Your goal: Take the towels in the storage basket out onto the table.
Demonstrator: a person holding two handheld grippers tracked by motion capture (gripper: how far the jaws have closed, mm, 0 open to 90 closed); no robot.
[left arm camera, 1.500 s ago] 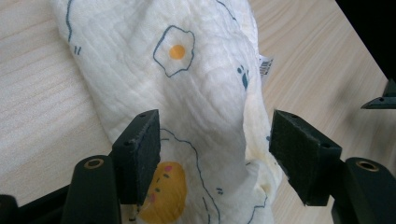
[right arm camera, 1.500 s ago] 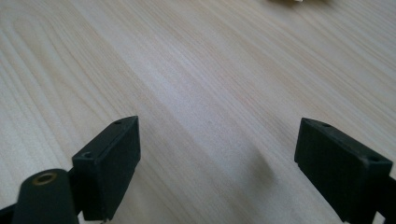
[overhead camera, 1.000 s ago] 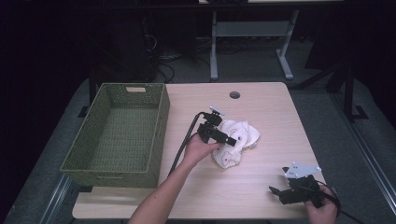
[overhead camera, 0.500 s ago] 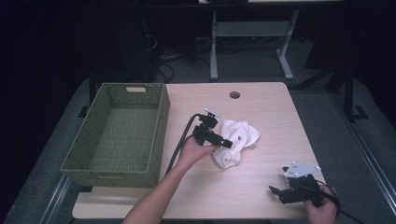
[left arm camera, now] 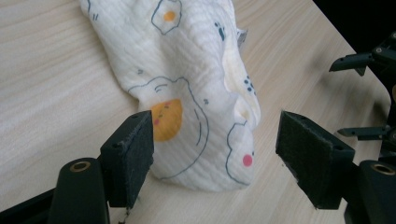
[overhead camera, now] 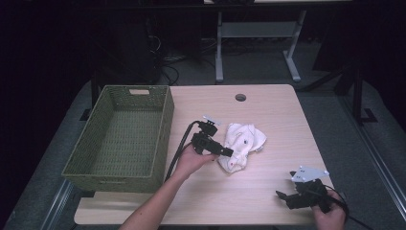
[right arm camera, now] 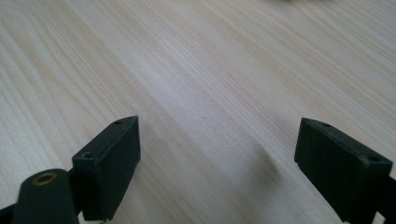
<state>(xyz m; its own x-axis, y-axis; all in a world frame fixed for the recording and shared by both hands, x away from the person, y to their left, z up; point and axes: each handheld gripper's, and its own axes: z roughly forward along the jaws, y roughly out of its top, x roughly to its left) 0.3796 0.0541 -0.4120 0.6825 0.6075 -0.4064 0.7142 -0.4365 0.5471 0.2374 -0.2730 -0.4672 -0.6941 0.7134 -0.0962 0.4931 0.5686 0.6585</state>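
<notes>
A green basket point(overhead camera: 119, 134) sits at the left end of the desk point(overhead camera: 268, 191), empty, with one long wall toward the cloth. The cloth point(overhead camera: 242, 143) lies crumpled on the desk to the right of the basket, apart from it, a pale quilted piece printed with fried eggs.

The left gripper point(overhead camera: 229, 153) is at the cloth's near-left edge, on the basket side of it. In the left gripper view its jaws stand wide, the cloth's point(left arm camera: 196, 93) near end lying between them and neither pad pressing on it, so nothing is held yet. The work in hand looks like picking up the cloth.

The right gripper point(overhead camera: 283, 196) rests well to the right of the cloth, toward the desk's near right corner, jaws spread over bare wood in the right gripper view.

The risk is a shallow grab: if the jaws close only on the top fold, the loose cloth may slip out or unfurl and drag across the desk when lifted. A trailing end could also catch on the basket's rim on the way over.
</notes>
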